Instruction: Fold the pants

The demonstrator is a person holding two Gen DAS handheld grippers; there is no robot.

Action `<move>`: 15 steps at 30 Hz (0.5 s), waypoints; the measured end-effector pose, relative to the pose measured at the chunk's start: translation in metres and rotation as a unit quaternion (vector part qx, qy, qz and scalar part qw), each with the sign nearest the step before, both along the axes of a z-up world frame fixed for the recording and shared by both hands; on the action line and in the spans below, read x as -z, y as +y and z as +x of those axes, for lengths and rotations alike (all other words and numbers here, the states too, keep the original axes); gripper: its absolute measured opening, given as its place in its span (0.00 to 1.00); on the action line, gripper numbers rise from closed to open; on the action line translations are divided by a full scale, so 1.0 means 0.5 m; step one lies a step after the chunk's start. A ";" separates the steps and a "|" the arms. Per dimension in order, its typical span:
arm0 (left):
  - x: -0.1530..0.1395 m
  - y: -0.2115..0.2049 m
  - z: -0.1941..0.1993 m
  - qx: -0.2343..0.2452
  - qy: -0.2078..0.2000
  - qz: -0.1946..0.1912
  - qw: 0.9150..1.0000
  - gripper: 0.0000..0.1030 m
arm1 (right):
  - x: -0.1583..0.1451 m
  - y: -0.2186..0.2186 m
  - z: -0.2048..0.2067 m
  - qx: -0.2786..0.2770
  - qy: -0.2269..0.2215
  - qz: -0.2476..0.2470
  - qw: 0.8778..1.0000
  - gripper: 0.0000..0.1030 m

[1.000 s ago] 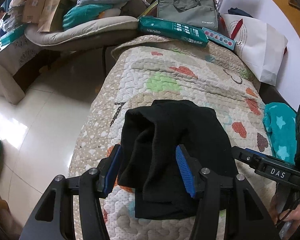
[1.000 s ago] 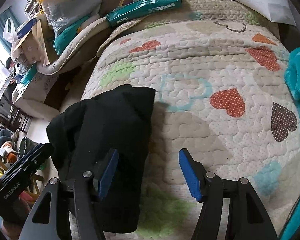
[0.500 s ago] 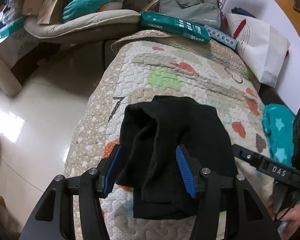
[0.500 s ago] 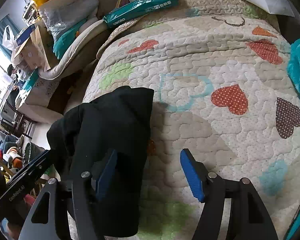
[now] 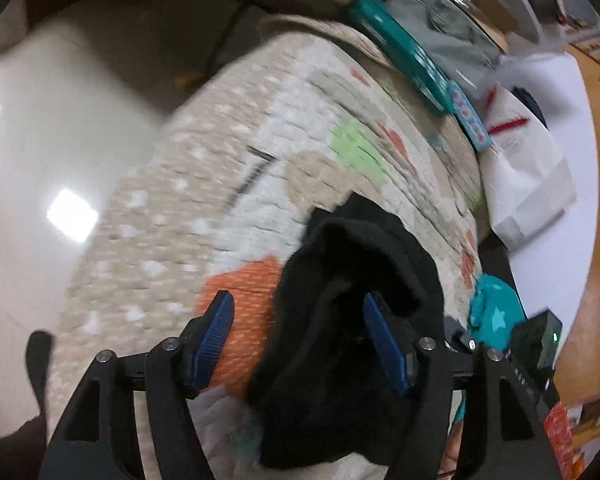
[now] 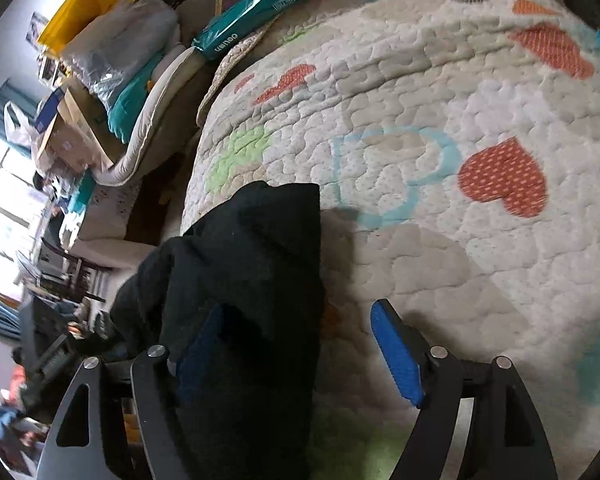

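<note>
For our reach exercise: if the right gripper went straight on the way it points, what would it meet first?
Most likely the quilted cover: bare quilt fills the gap between the right gripper's open jaws. The black pants lie left, across its left finger. Depth is uncertain.

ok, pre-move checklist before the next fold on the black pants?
1. Left gripper open: ok, jaws spread.
2. Right gripper open: ok, jaws spread.
3. Black pants released: cannot tell, cloth drapes over one finger of each gripper.
4. Pants on the quilt: ok, bundle near its left edge.
5. Fold tidy: not ok, bunched and uneven.
6. Left view sharp: not ok, motion blur.
</note>
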State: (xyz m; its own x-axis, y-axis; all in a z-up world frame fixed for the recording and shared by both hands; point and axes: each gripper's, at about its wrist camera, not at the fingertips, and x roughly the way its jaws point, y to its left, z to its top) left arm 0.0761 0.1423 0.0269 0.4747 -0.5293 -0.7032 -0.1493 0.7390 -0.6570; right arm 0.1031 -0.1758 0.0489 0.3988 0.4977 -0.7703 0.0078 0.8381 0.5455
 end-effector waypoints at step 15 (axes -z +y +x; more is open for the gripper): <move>-0.001 -0.083 0.025 0.065 -0.013 -0.061 0.996 0.39 | -0.012 0.041 0.040 -0.047 0.016 0.091 0.995 0.49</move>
State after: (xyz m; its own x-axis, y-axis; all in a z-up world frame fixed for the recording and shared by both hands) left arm 0.0888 0.1006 0.0275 0.4140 -0.6680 -0.6184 -0.0404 0.6652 -0.7455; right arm 0.1230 -0.1552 0.0550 0.3195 0.6642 -0.6759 -0.0460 0.7233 0.6890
